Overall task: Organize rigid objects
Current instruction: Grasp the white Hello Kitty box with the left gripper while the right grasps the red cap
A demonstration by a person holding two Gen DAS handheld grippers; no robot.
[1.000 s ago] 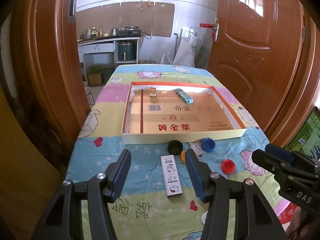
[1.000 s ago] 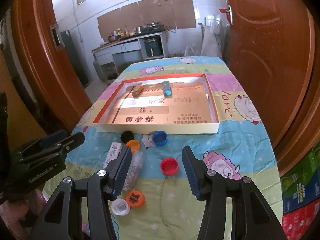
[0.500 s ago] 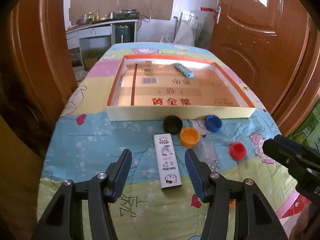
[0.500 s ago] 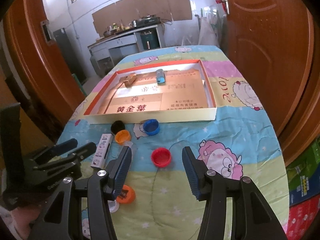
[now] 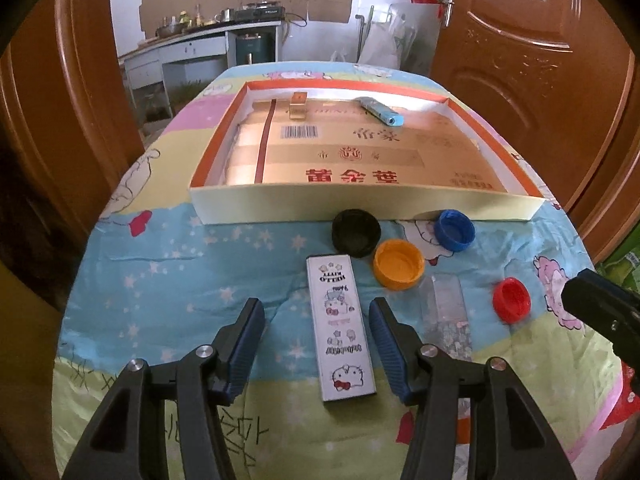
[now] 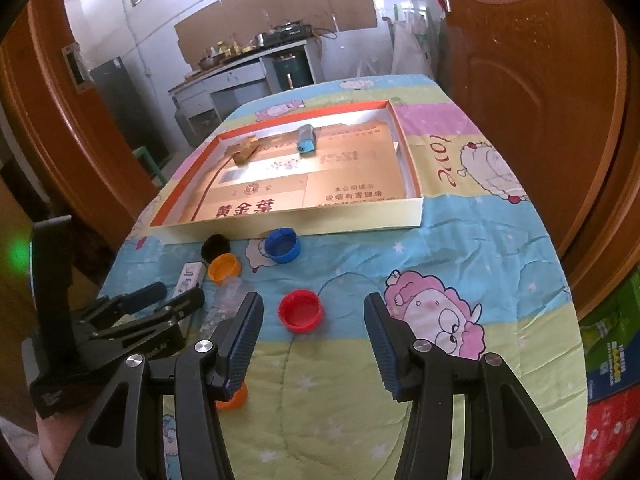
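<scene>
White Hello Kitty box point(image 5: 343, 328) lying btwn left gripper point(image 5: 316, 334) fingers, untouched, both grippers' fingers apart, right gripper point(image 6: 313, 338) near red cap point(image 6: 300, 310)

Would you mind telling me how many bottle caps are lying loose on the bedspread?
5, perhaps more hidden: black cap by the tray, orange cap beside it, blue cap, red cap, and another orange cap half-hidden behind the right hand-held gripper.

cartoon-print quilt point(image 5: 160, 280) under shallow box point(image 5: 360, 210), white case point(image 5: 342, 326), bottle caps point(image 5: 398, 263)

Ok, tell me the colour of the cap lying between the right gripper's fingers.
Red. The cap shows best in the right wrist view.
</scene>
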